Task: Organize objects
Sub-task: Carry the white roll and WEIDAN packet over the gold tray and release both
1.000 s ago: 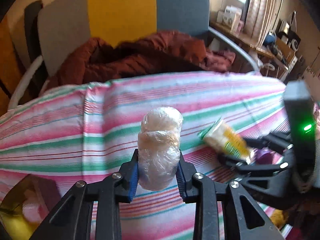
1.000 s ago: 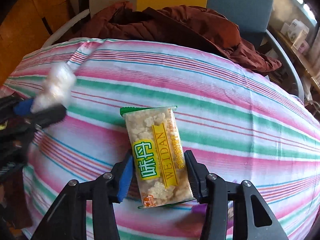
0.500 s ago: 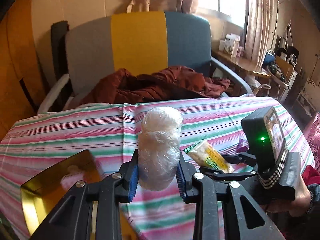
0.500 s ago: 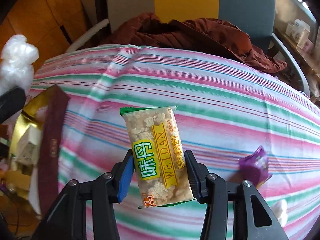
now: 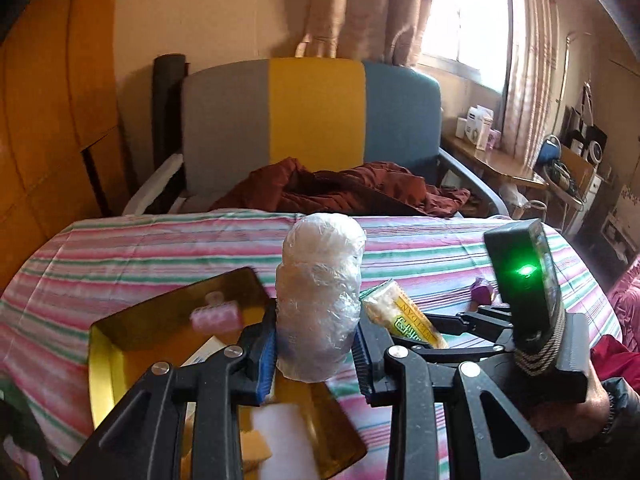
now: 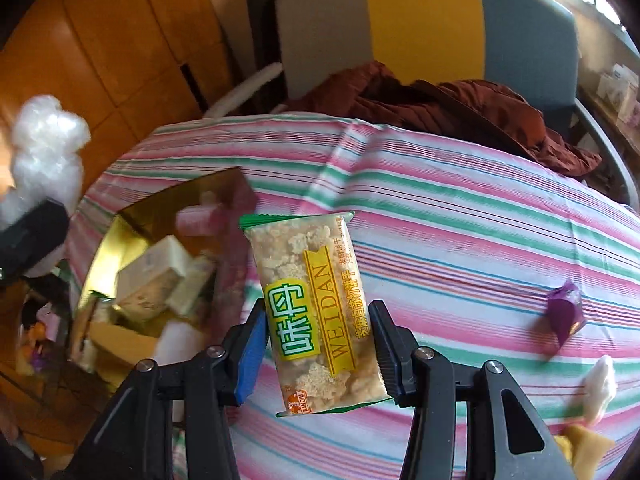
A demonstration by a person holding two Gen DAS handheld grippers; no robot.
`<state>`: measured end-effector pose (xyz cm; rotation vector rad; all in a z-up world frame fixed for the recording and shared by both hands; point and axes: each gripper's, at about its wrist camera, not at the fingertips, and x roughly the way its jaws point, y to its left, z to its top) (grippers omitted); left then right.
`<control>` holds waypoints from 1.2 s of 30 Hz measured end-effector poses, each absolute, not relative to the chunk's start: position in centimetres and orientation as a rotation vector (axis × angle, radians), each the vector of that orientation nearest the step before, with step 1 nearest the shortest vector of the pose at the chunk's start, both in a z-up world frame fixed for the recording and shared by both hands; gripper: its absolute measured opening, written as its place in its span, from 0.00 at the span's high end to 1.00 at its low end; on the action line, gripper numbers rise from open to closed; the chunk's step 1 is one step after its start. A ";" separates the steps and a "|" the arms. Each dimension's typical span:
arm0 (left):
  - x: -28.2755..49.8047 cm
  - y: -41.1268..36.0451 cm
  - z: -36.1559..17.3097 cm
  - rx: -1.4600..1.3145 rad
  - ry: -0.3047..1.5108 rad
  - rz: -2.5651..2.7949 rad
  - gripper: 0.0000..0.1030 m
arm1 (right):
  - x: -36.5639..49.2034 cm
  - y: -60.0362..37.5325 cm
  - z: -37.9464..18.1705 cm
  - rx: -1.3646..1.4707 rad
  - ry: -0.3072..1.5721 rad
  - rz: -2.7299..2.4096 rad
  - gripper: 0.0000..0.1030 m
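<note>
- Left gripper (image 5: 316, 354) clamps plastic-wrapped bundle (image 5: 320, 300) upright above gold box (image 5: 100, 364), seemingly for dropping in.
- Right gripper (image 6: 318, 354) pinches snack packet (image 6: 316, 312), likely next.

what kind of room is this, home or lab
Most likely a lived-in home room: a curtained window, an armchair with a rust-red jacket dumped on it, and a striped tablecloth.

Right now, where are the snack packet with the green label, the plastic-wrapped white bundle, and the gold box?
snack packet (image 6: 316, 316), right wrist view, on its green label.
plastic-wrapped bundle (image 5: 320, 296), left wrist view, on its middle.
gold box (image 6: 132, 220), right wrist view, on its inner back wall.
</note>
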<state>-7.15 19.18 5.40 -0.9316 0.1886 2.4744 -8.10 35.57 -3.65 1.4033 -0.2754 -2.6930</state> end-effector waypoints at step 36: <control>-4.8 2.9 1.2 -1.035 0.028 2.779 0.69 | -5.0 20.9 -2.2 1.241 0.007 -2.604 0.51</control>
